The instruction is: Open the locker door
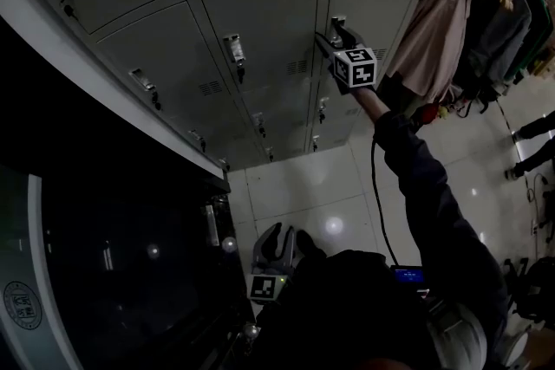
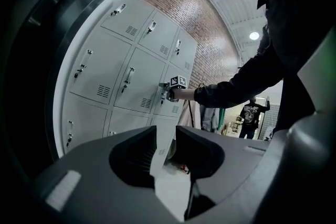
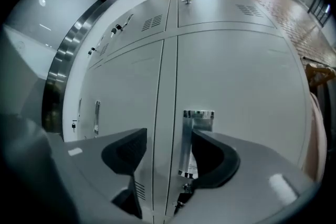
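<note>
The locker door [image 3: 239, 73] is matt painted metal, its handle [image 3: 189, 139] shiny chrome, the floor [image 1: 295, 186] glossy.

The sleeve [image 1: 429, 204] is dark, a black cable [image 1: 378, 195] beside it. The left gripper [image 1: 279, 240] and right gripper [image 1: 336, 32] are grey with black-and-white marker cubes [image 1: 355, 68].

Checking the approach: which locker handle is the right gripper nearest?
The chrome handle of the right-column door, second row from the top in the head view. It alone stands between the open jaws of the right gripper; every other handle lies well away.
</note>
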Tool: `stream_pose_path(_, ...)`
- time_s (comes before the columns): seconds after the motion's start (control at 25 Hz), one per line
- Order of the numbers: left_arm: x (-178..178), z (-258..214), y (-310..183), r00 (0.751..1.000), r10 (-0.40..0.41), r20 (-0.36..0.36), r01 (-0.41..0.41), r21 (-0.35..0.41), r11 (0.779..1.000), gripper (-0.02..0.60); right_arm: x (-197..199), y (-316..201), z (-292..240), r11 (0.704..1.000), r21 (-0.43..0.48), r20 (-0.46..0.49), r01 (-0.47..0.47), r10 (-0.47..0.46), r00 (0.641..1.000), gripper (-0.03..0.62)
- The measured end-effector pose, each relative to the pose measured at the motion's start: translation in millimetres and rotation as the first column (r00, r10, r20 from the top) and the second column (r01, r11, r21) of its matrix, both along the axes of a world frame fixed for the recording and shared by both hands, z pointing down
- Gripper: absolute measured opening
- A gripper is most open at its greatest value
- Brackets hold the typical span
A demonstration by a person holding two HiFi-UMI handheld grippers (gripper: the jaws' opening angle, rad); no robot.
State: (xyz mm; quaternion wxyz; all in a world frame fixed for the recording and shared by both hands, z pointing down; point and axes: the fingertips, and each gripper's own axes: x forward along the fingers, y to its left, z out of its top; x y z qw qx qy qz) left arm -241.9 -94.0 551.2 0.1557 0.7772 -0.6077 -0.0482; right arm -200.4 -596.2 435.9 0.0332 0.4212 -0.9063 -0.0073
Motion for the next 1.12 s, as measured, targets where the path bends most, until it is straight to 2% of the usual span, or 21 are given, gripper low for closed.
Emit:
stream_pose_path(0.16,14,0,-1,1.0,0.026,-0.004,-0.026,-0.005,1.0,0.117,8,18,-2,0.998,-0.007,0.028,0.069,-0.069,0.997,0.256)
stream_pose_path(0.28,33,2,1,0.998,0.055,-0.008,-0.055,-0.003,0.998,0.117,31,55,-1,0.993,-0.011,0.082,0.117,-0.115,0.99,0.255)
stream_pose_path(0.4,60,3,7,0.996,0.093,-0.015,-0.093,0.004,0.996,0.117,85,99,-2,0.995,0.0,0.14,0.098,-0.097,0.985,0.234)
stream_pose_path(0.52,88,5,13,0.991,0.137,-0.007,-0.137,-0.012,0.99,0.115,156,133,-5,1.0,0.015,0.163,0.026,-0.028,0.986,0.166)
stream_pose_path(0.68,131,4,22,0.982,0.19,0.006,-0.19,-0.02,0.982,0.115,220,145,-4,1.0,-0.003,0.106,-0.021,0.021,0.994,0.05)
stream_pose_path(0.84,180,-4,39,0.973,0.231,0.023,-0.231,0.015,0.973,0.115,256,169,-6,1.0,0.025,0.04,-0.01,0.009,0.999,0.034)
stream_pose_path(0.96,210,-4,55,0.974,0.226,0.029,-0.226,0.004,0.974,0.114,266,232,4,0.997,0.042,0.007,0.066,-0.067,0.998,0.034)
stream_pose_path(1.04,228,-4,68,0.978,0.205,0.025,-0.205,0.004,0.979,0.11,271,296,24,0.99,0.035,-0.007,0.138,-0.138,0.99,0.034)
stream_pose_path(1.12,242,-1,81,0.983,0.18,0.028,-0.18,0.0,0.984,0.11,279,370,49,0.979,0.044,-0.034,0.201,-0.199,0.979,0.002)
